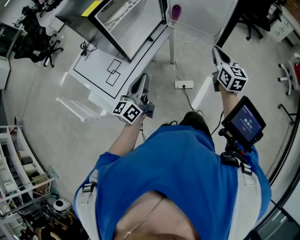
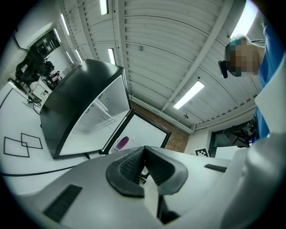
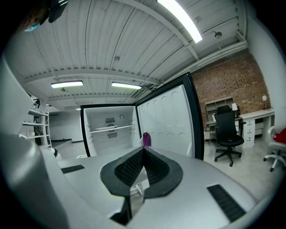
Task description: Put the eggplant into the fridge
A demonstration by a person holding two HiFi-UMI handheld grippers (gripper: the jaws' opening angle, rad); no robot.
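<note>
Now the eggplant (image 3: 145,139) stands in the fridge (image 3: 109,127) door (image 3: 167,123), straight ahead of the right tongs (image 3: 143,154).
Both tongs are pinched shut and hold nothing; the left tongs (image 2: 144,154) face the fridge too. I think the door comes next: push it slowly so the eggplant does not tip. A white table (image 1: 93,70) holds the fridge, and grey floor (image 1: 37,93) lies below the tongs.

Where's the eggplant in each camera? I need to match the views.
Head view: eggplant at the top edge, right of centre, against the open fridge door.
Left gripper view: eggplant left of centre, low on the door.
Right gripper view: eggplant at centre, beside the door.
Shared landmark: the open fridge door.
</note>
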